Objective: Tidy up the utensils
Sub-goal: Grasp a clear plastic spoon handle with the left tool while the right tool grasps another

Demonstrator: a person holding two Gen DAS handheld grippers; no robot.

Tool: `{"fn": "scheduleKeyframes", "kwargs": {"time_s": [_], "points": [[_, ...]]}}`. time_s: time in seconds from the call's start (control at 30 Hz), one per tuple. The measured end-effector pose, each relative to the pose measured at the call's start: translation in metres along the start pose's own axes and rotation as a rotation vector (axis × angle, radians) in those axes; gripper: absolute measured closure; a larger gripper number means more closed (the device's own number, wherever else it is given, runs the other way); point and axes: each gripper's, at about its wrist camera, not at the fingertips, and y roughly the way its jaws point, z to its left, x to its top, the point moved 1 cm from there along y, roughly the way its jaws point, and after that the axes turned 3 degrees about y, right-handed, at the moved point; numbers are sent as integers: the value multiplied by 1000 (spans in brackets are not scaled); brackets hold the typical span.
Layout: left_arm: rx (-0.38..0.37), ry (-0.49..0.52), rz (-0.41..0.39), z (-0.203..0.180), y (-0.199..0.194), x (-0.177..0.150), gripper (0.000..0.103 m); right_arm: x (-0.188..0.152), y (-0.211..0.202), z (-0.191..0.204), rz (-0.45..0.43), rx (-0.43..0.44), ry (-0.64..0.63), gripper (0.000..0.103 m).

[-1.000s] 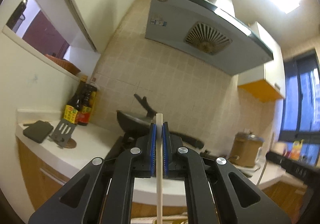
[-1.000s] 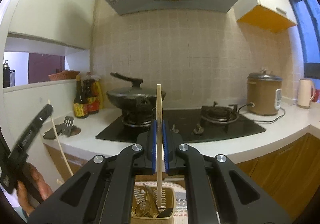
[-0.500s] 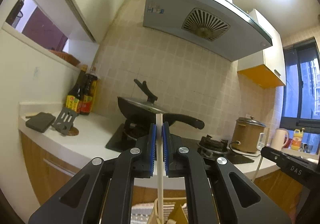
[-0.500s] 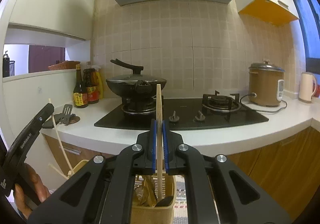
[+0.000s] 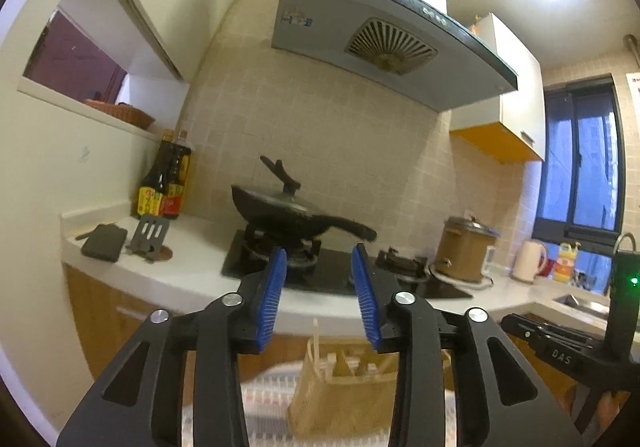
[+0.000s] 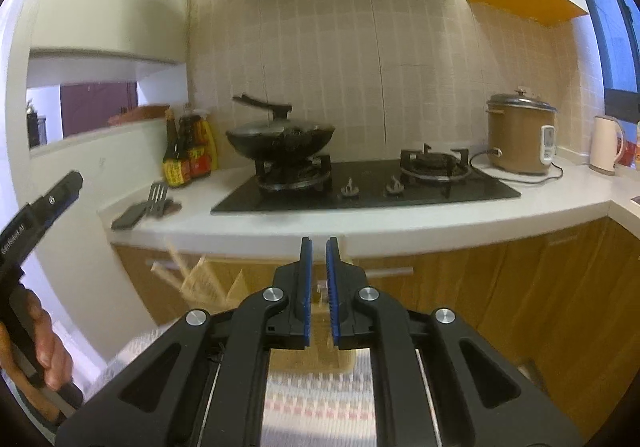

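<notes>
At the left, the left gripper [image 5: 320, 295] was held with its blue pads spread wide and nothing between them, poised above the woven utensil basket [image 5: 340, 399], where a pale chopstick [image 5: 316, 339] was seen standing upright, judged as placed there for storage. Further right, the right gripper [image 6: 319, 287] was kept above the same basket [image 6: 208, 285], its pads narrowly parted and nothing visibly held. More chopsticks [image 6: 176, 261] were seen leaning at the basket's left side.

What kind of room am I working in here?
A home kitchen, by the look of it: a gas hob with a wok under a range hood, and a rice cooker on the counter.
</notes>
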Motion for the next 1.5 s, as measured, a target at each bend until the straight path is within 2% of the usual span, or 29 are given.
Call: {"fn": "scheduleKeyframes", "kwargs": {"time_s": [0.13, 0.2, 0.27, 0.33, 0.43, 0.47, 0.57, 0.67, 0.77, 0.9, 1.03, 1.13, 1.27, 1.5], "points": [[35, -7, 62, 4, -25, -11, 54, -26, -23, 7, 54, 14, 11, 87], [38, -18, 113, 7, -35, -21, 47, -42, -35, 9, 76, 10, 24, 73], [77, -10, 172, 8, -41, -31, 41, -61, -43, 12, 120, 24, 20, 61], [135, 53, 287, 5, -37, -45, 40, -76, -48, 13, 144, 24, 26, 61], [111, 33, 391, 10, -36, -64, 40, -102, -50, 9, 231, 22, 78, 61], [97, 8, 452, 13, -33, -74, 40, -107, -50, 6, 249, 21, 97, 61], [75, -45, 556, 21, -27, -94, 40, -126, -48, -2, 346, 44, 151, 61], [83, -37, 687, 25, -15, -118, 40, -141, -45, -6, 428, 56, 170, 61], [15, -48, 798, 22, -5, -143, 40, -158, -39, -7, 520, 18, 179, 61], [-45, -68, 888, 15, 9, -163, 40, -179, -33, -15, 621, 5, 254, 61], [-89, -1, 1020, -3, 30, -186, 40, -195, -34, -22, 693, 37, 340, 61], [-53, 41, 1053, -10, 43, -199, 40, -200, -33, -27, 737, 40, 395, 61], [-47, 54, 1081, -16, 56, -209, 40, -205, -31, -26, 781, 31, 432, 61], [-77, 79, 1100, -36, 68, -212, 40, -206, -18, -14, 806, -16, 483, 57]]}}
